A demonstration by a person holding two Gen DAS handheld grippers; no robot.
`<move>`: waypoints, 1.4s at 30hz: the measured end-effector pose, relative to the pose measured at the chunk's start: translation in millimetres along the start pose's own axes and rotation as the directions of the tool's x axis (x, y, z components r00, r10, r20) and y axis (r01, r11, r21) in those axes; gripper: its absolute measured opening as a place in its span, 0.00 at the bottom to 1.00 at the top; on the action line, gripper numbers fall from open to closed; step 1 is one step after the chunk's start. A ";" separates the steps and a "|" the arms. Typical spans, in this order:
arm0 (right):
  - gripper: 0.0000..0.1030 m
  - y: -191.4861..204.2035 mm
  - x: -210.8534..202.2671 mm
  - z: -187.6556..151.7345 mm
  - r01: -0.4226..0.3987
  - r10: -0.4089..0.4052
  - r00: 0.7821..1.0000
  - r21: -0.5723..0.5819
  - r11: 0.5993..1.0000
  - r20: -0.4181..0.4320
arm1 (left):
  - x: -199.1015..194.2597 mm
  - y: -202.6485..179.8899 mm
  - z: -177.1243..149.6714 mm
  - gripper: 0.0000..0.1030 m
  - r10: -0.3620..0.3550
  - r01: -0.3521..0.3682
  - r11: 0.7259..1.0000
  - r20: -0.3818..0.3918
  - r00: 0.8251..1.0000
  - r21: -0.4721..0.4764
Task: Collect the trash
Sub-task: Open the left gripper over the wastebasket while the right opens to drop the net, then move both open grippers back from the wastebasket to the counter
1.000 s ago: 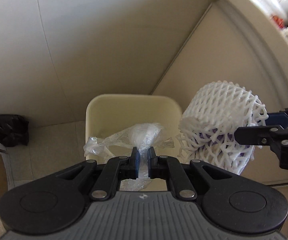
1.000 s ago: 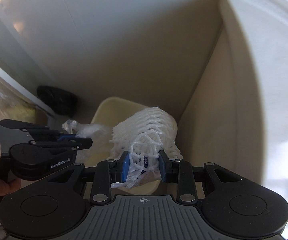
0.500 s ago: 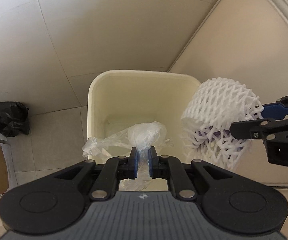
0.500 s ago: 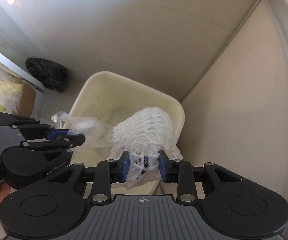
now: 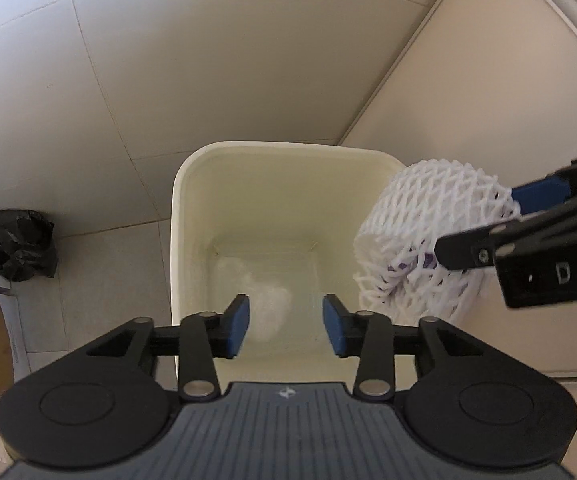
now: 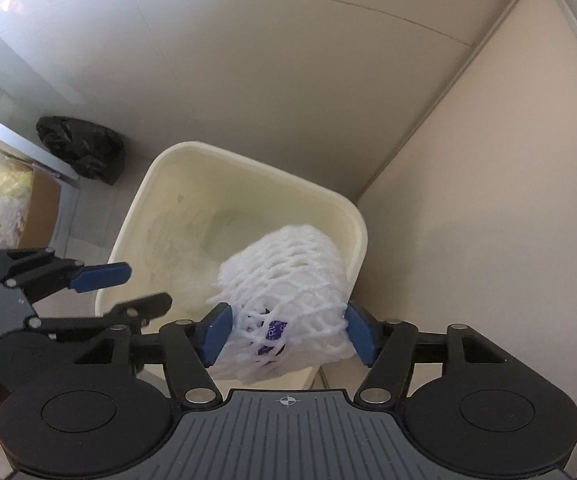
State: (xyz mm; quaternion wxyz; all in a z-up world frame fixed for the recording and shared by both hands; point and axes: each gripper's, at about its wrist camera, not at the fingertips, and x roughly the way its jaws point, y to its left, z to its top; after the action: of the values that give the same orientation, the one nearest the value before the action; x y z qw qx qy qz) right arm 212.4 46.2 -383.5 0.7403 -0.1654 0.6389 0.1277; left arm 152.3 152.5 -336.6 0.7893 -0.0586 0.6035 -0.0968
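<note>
You held both tongs above the bin [image 5: 192, 184] for dropping. Left tongs [image 5: 286, 326] had just opened, empty; right tongs [image 6: 286, 330], also opening, bracketed the foam net [image 6: 288, 284] over the rim.

bin [image 5: 176, 240] mouth open below, foam net [image 5: 428, 236] apparently overhanging right rim

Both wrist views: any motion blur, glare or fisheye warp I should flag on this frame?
Left wrist view: the plastic wrap in the bin is a soft smear; grout lines bow. Right wrist view: the left gripper has its lower finger blurred; glare in the top-left corner; the foam net is sharp between the right gripper pads.
</note>
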 end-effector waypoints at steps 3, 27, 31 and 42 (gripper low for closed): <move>0.65 -0.3 -0.5 0.6 0.009 -0.009 1.000 -0.007 1.000 0.001 | 7.5 -0.8 -1.9 0.45 0.000 0.000 1.000 0.003 1.000 0.012; 0.81 2.0 -19.8 9.7 -0.027 0.026 0.999 0.021 0.999 0.046 | -15.3 -1.7 -14.0 0.71 -0.005 0.005 1.000 0.023 1.000 -0.008; 0.81 4.4 -26.4 8.8 -0.023 0.022 0.998 0.015 1.000 0.057 | -22.3 -2.5 -14.4 0.73 -0.002 0.002 1.000 0.036 0.999 -0.002; 0.81 5.4 -74.4 -6.1 -0.052 0.052 0.987 -0.001 0.999 0.149 | -63.3 -17.0 -14.6 0.81 0.030 -0.038 0.996 0.110 0.993 0.075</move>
State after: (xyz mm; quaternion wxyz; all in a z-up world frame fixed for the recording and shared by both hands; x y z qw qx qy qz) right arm 193.6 50.3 -311.2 0.7827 -0.1375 0.5860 0.1582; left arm 120.8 150.5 -277.3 0.8244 -0.0231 0.5561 -0.1032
